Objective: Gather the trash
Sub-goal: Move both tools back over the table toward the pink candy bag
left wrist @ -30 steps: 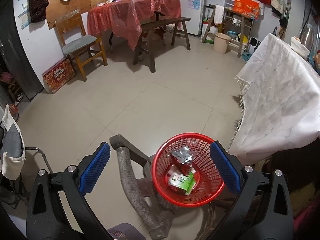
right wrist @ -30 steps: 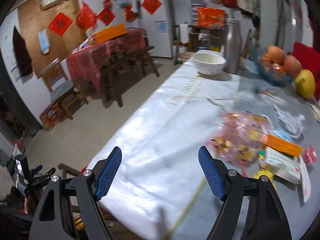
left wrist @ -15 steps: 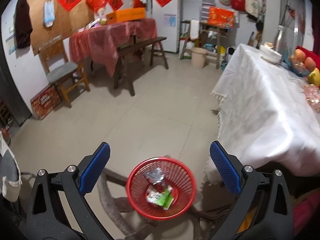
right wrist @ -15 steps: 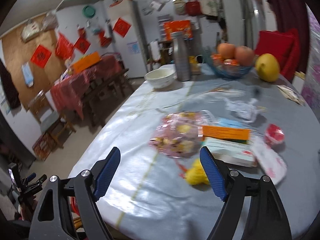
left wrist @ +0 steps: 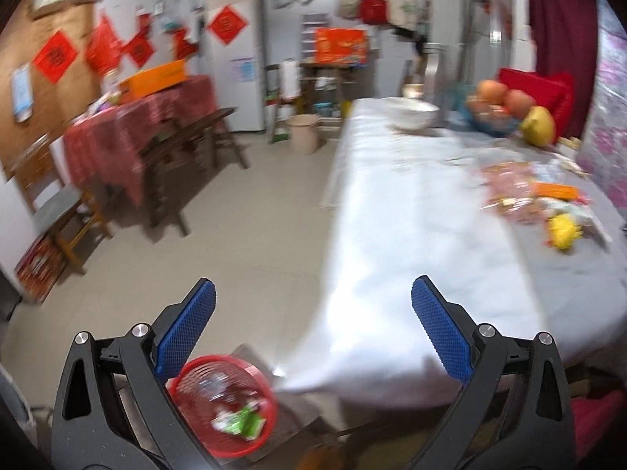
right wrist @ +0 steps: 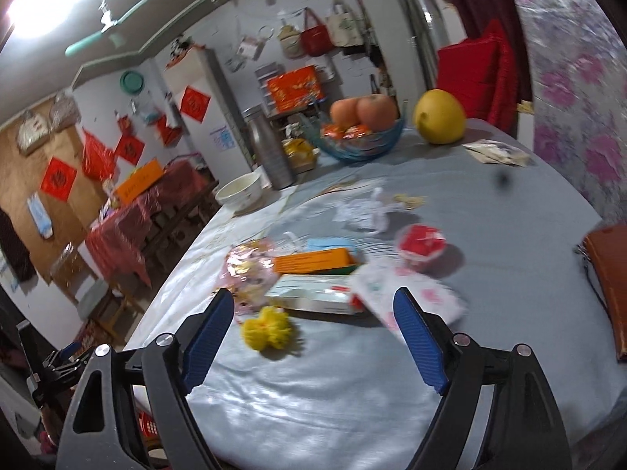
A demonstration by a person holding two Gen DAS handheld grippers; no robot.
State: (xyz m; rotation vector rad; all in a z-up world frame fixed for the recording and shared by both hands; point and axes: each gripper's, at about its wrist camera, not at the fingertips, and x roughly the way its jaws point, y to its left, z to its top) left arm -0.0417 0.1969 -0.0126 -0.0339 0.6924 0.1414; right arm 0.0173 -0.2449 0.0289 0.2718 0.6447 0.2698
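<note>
A red mesh basket (left wrist: 203, 378) with wrappers inside sits low beside the table, under my left gripper (left wrist: 313, 313), which is open and empty. My right gripper (right wrist: 313, 327) is open and empty above the pale tablecloth (right wrist: 352, 391). Just ahead of it lie a yellow crumpled scrap (right wrist: 266, 329), a white flat box (right wrist: 313, 293), an orange box (right wrist: 313, 260), a pink snack bag (right wrist: 247, 270), a white patterned packet (right wrist: 407, 293), a red round piece (right wrist: 419, 241) and crumpled white paper (right wrist: 364, 211). The same litter shows at the right in the left wrist view (left wrist: 560, 231).
A fruit bowl (right wrist: 364, 133), yellow pomelo (right wrist: 439, 117), metal flask (right wrist: 270, 152) and white bowl (right wrist: 239, 192) stand at the table's far end. A brown pouch (right wrist: 607, 286) lies at right. A red-covered table (left wrist: 137, 125), bench and chair stand across the floor.
Both grippers have risen and swung right. The basket has dropped to the lower left of the left view. The right gripper has come closer to the litter on the table.
</note>
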